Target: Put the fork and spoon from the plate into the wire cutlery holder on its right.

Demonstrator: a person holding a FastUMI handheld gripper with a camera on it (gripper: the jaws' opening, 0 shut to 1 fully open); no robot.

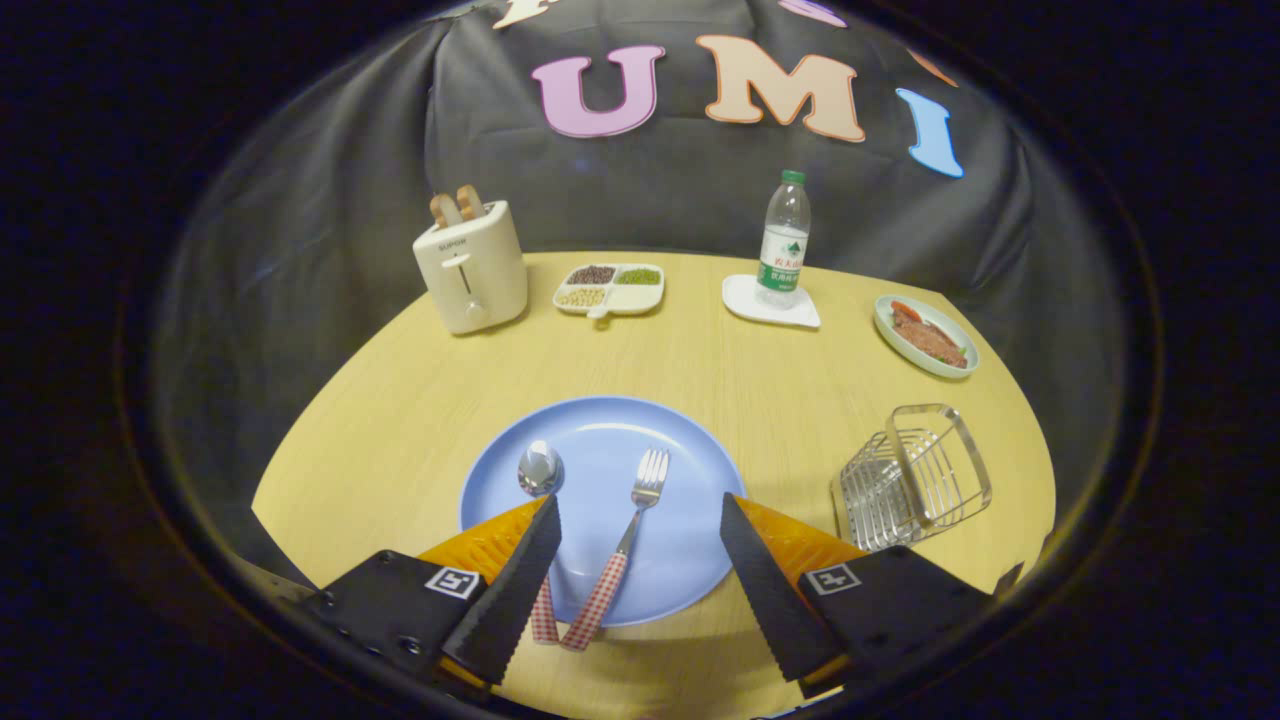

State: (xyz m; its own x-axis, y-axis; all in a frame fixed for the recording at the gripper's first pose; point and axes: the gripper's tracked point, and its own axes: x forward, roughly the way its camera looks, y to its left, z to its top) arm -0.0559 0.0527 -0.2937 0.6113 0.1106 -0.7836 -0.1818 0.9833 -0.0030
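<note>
The plate (600, 455) lies on the table (720, 360) with the wire cutlery holder (915, 475) near its right, and we see the fork (630, 530) and spoon (540, 490) side by side on it. We hold the gripper (638, 515) wide open above the plate, its 2 fingers (520, 570) gripping nothing, the fork between them.

One of the fingers (520, 570) hides most of the spoon (540, 470) handle.
</note>
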